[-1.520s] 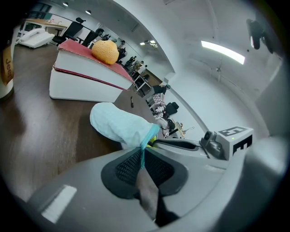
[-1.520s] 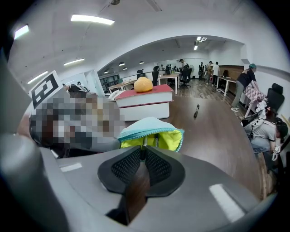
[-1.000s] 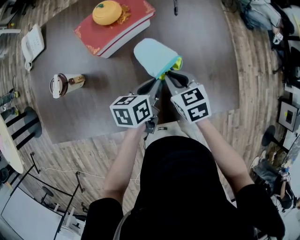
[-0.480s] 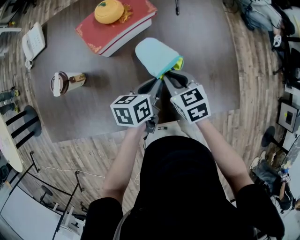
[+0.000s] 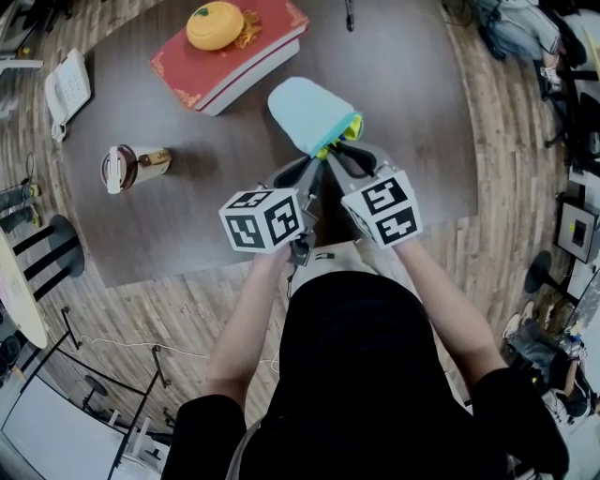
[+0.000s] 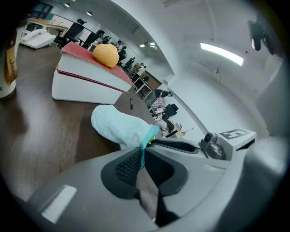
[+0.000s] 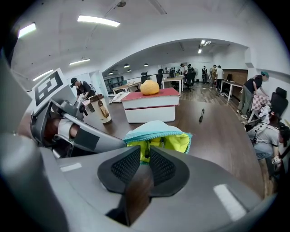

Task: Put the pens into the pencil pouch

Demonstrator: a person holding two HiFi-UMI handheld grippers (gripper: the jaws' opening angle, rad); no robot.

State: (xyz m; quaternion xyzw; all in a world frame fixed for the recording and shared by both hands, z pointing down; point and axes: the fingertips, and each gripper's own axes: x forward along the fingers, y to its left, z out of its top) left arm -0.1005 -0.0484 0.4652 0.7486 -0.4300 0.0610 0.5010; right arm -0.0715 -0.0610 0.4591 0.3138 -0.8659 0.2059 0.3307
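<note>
Moved: nothing we can see; pouch (image 5: 311,112) unchanged.
Left gripper (image 6: 142,152): fingers closed on pouch's teal edge.
Right gripper (image 7: 146,154): fingers closed on pouch's yellow-lined mouth.

A thick red book (image 5: 230,52) lies on the far left part of the brown table (image 5: 169,234). A round orange thing (image 5: 214,24) sits on top of it. Nearer, on the left, is a paper cup (image 5: 136,167) with a lid. A white phone (image 5: 66,89) sits at the table's far left edge. The floor (image 5: 511,187) is wood.
</note>
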